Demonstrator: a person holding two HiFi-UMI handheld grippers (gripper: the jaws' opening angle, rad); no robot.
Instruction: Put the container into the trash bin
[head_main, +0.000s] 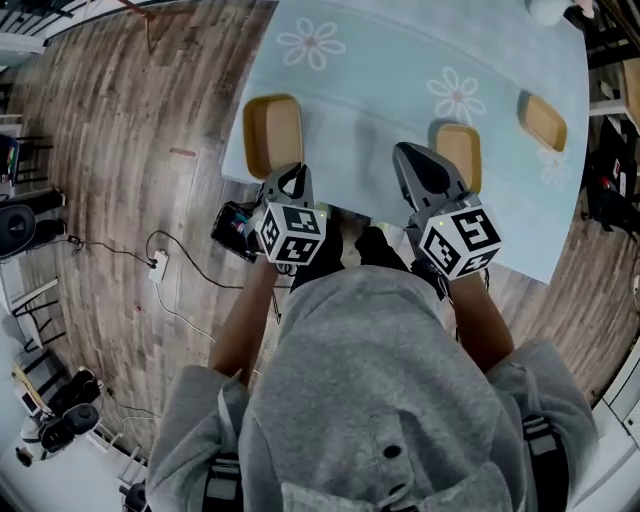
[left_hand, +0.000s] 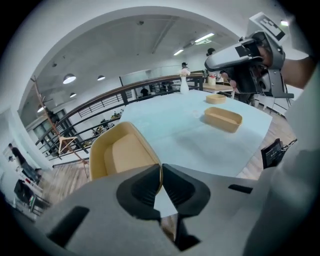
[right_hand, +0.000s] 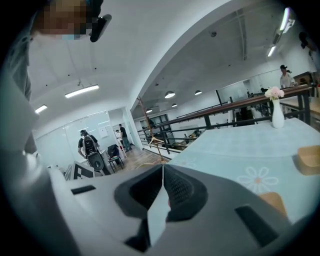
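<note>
A tan container (head_main: 272, 130) lies on the light blue tablecloth (head_main: 380, 70) near the table's front left corner. In the left gripper view this container (left_hand: 120, 155) fills the lower left. Its right rim runs down between the pads of my left gripper (left_hand: 161, 172), which is shut on that rim. In the head view my left gripper (head_main: 289, 174) is at the container's near edge. My right gripper (head_main: 408, 152) hovers above the table's front edge beside a second tan container (head_main: 460, 150). Its jaws (right_hand: 162, 170) are shut with nothing between them. No trash bin shows in any view.
A third tan container (head_main: 545, 122) lies at the right of the table, and a white vase with flowers (right_hand: 275, 107) stands at the far end. A black device (head_main: 235, 228) and a cable (head_main: 170, 265) lie on the wooden floor to the left. A railing (left_hand: 95, 112) lies beyond the table.
</note>
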